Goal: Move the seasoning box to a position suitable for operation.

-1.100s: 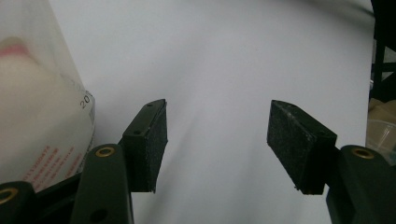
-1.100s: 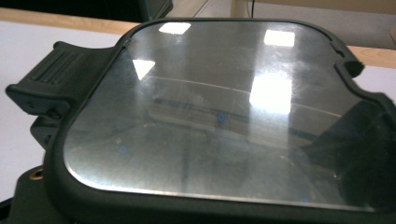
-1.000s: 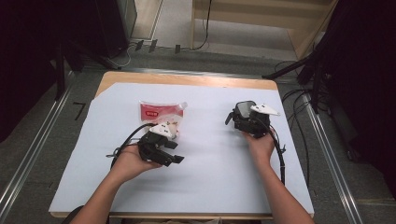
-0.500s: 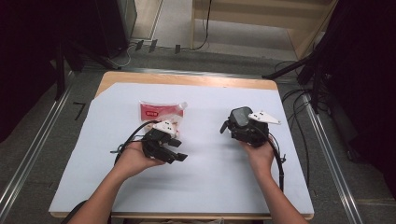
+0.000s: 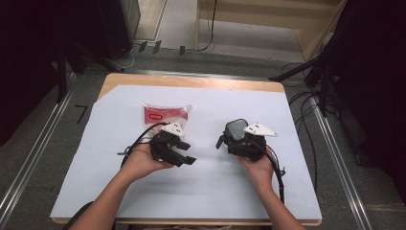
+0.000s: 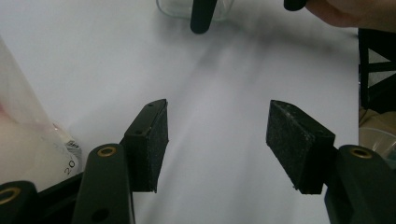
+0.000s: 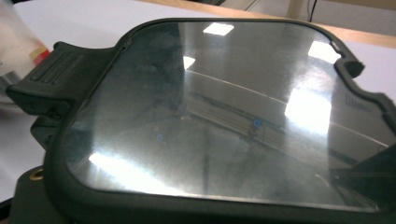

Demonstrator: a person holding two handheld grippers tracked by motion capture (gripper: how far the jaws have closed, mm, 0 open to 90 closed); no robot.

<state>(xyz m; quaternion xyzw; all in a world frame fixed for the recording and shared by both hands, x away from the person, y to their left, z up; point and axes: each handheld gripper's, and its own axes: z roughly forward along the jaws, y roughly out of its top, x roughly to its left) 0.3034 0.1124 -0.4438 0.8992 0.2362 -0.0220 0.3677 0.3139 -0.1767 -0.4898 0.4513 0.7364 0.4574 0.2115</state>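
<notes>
Two grippers are working: the right gripper (image 5: 225, 139) is gripping a lidded container (image 7: 219, 112) (clamped, I judge), the left gripper (image 6: 217, 140), jaws apart, is needing to close in on it.

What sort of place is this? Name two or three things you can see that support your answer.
Probably a lab or recording workspace, not a home. A table covered in a plain white sheet stands on a bare grey floor, metal rails run along both sides, and loose cables trail beside dark equipment stands.
</notes>
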